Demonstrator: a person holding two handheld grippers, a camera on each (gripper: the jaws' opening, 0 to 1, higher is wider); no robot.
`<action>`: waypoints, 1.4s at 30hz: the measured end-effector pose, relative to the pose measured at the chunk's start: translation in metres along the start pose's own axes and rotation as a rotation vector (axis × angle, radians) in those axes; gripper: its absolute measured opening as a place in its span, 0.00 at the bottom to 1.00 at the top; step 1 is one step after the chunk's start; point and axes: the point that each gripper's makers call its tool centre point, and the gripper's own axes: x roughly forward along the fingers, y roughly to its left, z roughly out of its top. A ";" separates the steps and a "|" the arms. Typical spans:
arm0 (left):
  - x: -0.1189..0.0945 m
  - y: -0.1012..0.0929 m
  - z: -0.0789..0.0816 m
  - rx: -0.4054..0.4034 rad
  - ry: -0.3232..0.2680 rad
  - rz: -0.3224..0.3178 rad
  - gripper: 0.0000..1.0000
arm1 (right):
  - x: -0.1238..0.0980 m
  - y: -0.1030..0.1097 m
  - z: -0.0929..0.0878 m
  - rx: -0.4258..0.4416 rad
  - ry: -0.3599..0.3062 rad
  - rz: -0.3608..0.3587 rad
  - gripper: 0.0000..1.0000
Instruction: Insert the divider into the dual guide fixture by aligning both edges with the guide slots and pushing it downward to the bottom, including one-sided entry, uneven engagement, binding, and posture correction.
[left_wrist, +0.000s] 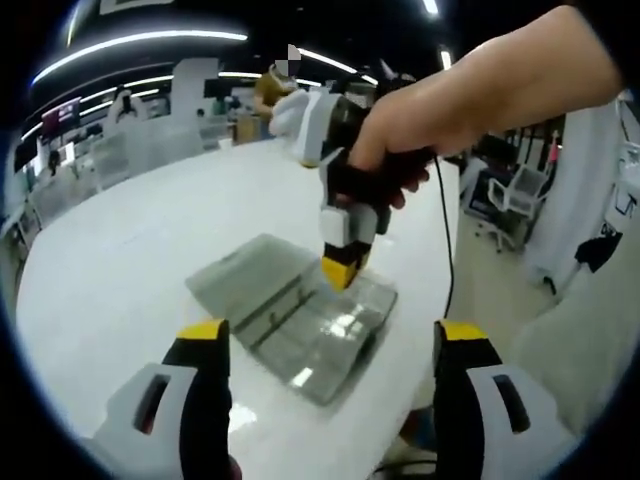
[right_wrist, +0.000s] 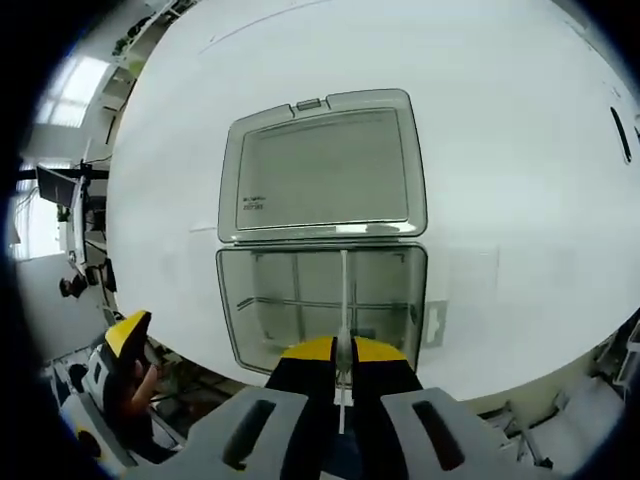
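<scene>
A clear plastic box (right_wrist: 322, 300) lies open on the white table (right_wrist: 500, 150), its hinged lid (right_wrist: 322, 165) folded flat on the far side in the right gripper view. The box is the guide fixture here, with thin cross walls inside.

The right gripper (right_wrist: 343, 352) has its yellow-tipped jaws pressed together on a thin clear divider (right_wrist: 344, 290) — the sheet stands edge-on between them and runs down into the middle of the box, toward the hinge side. Whether its edges sit in the slots cannot be told.

In the left gripper view, the right gripper (left_wrist: 343, 268) comes down from above, held by a person's hand (left_wrist: 430, 120), its tips at the far right part of the box (left_wrist: 290, 320). The left gripper (left_wrist: 325, 345) hovers near the table's near edge with its jaws spread wide, holding nothing — well apart from the box. A black cable (left_wrist: 448, 250) hangs from the right gripper past the table's right edge.
</scene>
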 end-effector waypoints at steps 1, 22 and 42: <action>0.000 0.000 0.000 -0.002 0.001 0.000 0.81 | 0.000 0.000 0.000 0.002 0.001 0.000 0.00; 0.004 0.003 -0.001 -0.007 0.011 -0.012 0.81 | 0.004 0.000 -0.003 -0.007 0.022 -0.008 0.00; 0.004 0.002 -0.005 -0.016 0.016 -0.017 0.82 | 0.009 -0.001 0.001 -0.002 0.028 -0.010 0.00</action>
